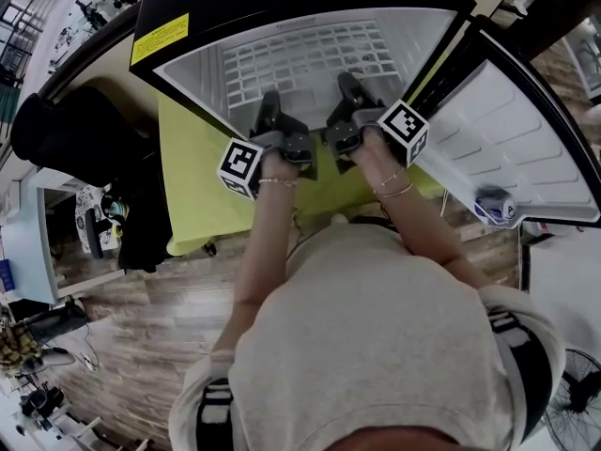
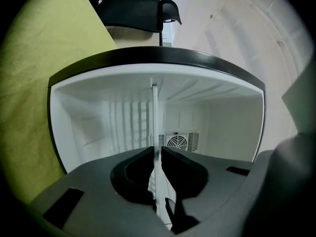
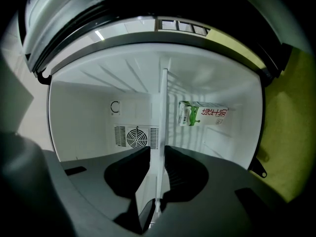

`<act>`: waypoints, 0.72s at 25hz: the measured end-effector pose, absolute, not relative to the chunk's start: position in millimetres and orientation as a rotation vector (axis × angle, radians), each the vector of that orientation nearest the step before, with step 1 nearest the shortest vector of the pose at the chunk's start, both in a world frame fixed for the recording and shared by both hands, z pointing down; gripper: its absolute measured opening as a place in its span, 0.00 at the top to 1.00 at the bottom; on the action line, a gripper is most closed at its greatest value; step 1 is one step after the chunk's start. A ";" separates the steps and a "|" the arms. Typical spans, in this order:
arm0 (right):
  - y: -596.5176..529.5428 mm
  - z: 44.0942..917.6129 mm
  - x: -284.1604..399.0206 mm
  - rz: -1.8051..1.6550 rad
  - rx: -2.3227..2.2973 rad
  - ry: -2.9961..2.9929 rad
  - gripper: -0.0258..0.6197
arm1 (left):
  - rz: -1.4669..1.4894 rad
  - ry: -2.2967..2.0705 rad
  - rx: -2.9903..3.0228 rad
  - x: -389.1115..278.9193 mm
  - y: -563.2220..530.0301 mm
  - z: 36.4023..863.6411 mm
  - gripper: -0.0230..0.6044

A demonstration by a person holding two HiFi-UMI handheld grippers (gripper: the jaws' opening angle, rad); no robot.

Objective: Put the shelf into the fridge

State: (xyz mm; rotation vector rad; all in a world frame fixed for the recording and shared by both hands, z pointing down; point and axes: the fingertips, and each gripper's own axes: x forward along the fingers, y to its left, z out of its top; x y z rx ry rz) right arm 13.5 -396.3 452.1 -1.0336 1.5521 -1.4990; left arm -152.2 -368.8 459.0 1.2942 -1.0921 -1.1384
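Observation:
A white wire shelf (image 1: 310,59) lies inside the open black fridge (image 1: 188,7), reaching toward its back wall. My left gripper (image 1: 270,103) is shut on the shelf's front edge at the left, and my right gripper (image 1: 347,86) is shut on it at the right. In the left gripper view the shelf (image 2: 155,122) shows edge-on as a thin white strip running between the closed jaws of the left gripper (image 2: 156,154). The right gripper view shows the same thin shelf edge (image 3: 162,117) pinched in the right gripper (image 3: 158,154).
A green-and-white milk carton (image 3: 202,113) lies inside the fridge, beside the shelf. A round fan grille (image 3: 136,137) sits on the back wall. The white fridge door (image 1: 526,148) stands open at the right, with a can (image 1: 495,205) in its rack. A yellow-green mat (image 1: 197,186) lies under the fridge.

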 end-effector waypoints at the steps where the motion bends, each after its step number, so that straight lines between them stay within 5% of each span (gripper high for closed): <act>1: -394.5 451.5 14.2 -1.496 -1.034 1.552 0.82 | -1.143 -1.090 1.295 -151.6 -366.9 458.5 0.89; 18: -353.4 412.4 12.5 -1.397 -0.963 1.700 0.97 | -1.174 -0.933 1.538 -132.1 -326.3 396.7 0.96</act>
